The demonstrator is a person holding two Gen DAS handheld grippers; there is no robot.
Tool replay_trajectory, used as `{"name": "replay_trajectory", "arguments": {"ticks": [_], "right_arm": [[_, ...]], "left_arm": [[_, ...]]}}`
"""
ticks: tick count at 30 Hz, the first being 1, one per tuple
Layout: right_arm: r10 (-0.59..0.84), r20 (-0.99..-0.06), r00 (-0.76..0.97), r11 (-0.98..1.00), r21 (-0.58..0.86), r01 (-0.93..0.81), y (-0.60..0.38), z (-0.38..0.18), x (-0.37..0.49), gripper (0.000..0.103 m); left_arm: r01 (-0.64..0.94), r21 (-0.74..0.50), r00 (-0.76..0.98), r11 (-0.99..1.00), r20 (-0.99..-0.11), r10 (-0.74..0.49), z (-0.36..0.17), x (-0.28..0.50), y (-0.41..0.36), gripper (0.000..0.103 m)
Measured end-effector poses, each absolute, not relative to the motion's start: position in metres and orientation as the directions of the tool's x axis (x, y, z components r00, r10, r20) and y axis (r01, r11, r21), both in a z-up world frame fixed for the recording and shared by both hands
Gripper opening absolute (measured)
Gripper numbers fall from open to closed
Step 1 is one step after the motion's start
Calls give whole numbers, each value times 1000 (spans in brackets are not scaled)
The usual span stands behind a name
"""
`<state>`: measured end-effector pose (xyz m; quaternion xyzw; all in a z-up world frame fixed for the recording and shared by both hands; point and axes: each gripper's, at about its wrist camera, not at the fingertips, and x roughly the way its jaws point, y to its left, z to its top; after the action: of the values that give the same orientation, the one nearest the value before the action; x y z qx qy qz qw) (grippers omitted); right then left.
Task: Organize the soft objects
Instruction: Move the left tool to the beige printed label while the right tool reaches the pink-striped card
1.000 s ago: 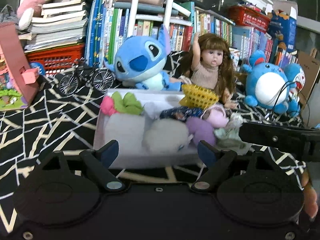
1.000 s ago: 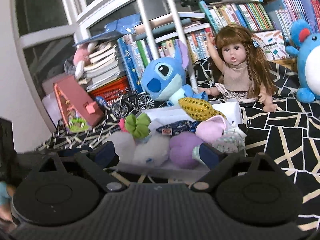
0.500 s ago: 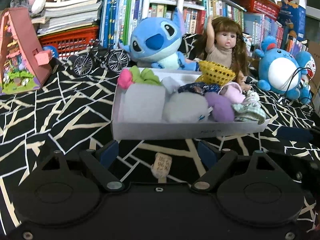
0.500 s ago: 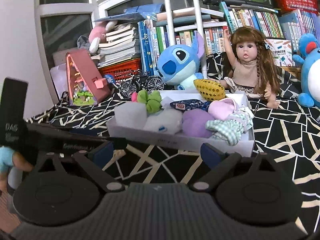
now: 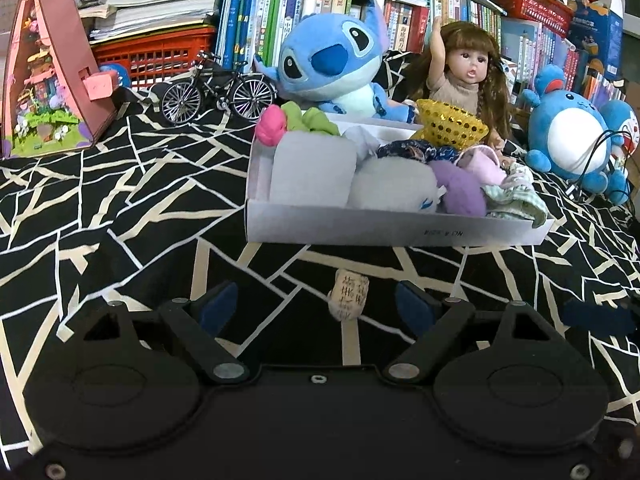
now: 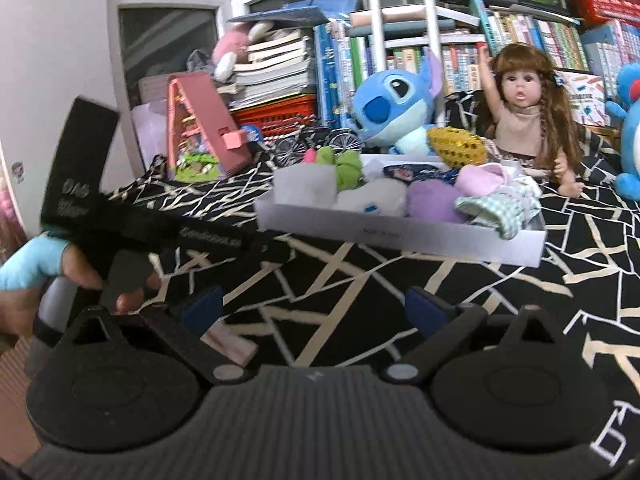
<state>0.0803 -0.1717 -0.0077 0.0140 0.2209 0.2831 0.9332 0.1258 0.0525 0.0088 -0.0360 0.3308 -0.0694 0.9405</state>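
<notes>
A black, cream-lined cloth [image 5: 120, 184] spreads before crowded bookshelves [image 5: 400, 12].

**Two wrist cameras, one low tray**

Left wrist view: looking forward and downward along its own fingers, sitting low and close over the patterned cloth [image 5: 120, 208], facing the white tray [image 5: 396, 230] head-on. Right wrist view: sitting further right, facing the tray [image 6: 400, 236] at a slant, catching the left gripper [image 6: 276, 250]. Sharing tray, plush [image 5: 332, 68] and doll [image 6: 524, 120].
</notes>
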Motion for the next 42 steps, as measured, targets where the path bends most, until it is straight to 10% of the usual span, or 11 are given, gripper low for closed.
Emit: {"name": "replay_trajectory", "arguments": {"ticks": [6,14,22,39,42], "right_arm": [[551,-418,722,822,123,-556,-156,-17,67,101],[546,-409,731,821,86,-565,-135,-26,50,94],[547,-426,721,817,84,-571,-126,-29,49,69],[302,-452,839,939,-9,-343,-174,-28,65,73],[268,-453,850,952,-10,-305,-182,-28,67,75]], "left_arm": [[111,-126,770,986,-616,-165,5,125,53,75],[165,-143,762,976,-610,-218,4,129,45,19],[206,-101,780,973,-583,-226,10,117,40,18],[315,-59,741,947,-608,-284,13,83,46,20],[360,-26,728,933,-617,-298,11,73,42,33]]}}
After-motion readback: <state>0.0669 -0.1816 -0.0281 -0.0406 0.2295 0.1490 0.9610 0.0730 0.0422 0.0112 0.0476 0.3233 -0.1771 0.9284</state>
